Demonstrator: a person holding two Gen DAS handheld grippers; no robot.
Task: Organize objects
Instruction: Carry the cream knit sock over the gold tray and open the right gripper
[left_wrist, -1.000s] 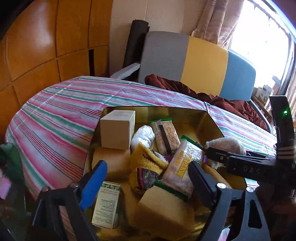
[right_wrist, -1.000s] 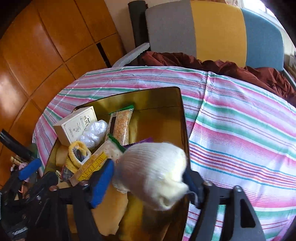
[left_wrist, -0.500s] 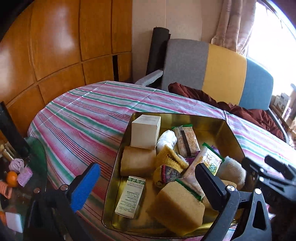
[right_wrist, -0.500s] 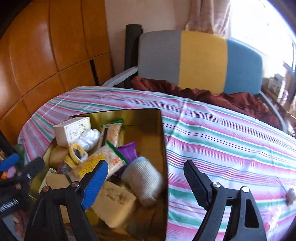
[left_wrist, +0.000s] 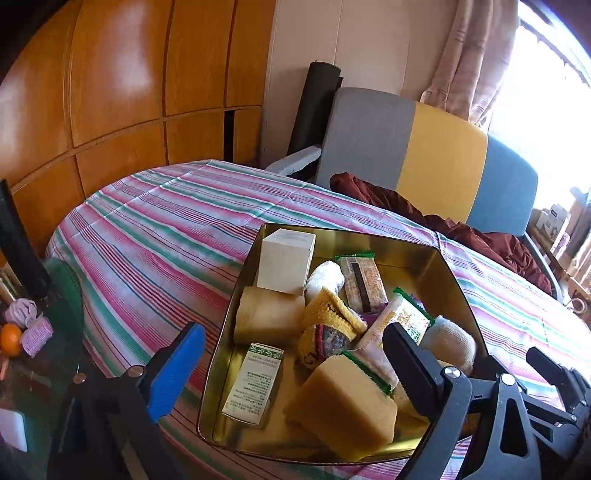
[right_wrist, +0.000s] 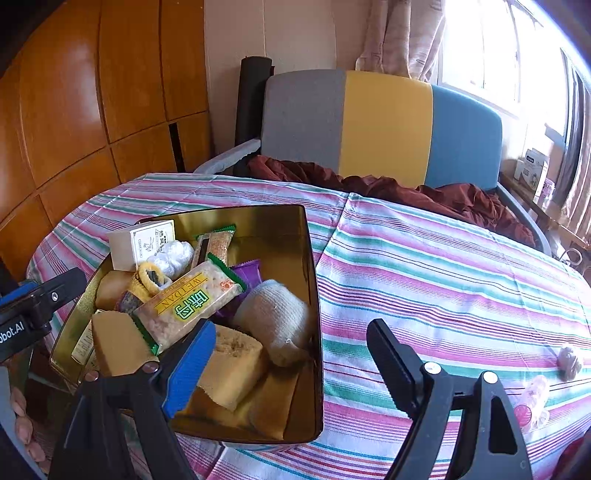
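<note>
Sock (right_wrist: 275, 317) in gold tin (right_wrist: 310, 258), just left of right gripper (right_wrist: 291, 354); jaws wide, just opened, empty

Left gripper (left_wrist: 291, 365) and right gripper (right_wrist: 291, 354): jaws apart, empty.

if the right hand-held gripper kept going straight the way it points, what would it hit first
Probably the striped tablecloth just right of the gold tin. The right hand-held gripper is open with nothing between its jaws; depth is hard to judge.
</note>
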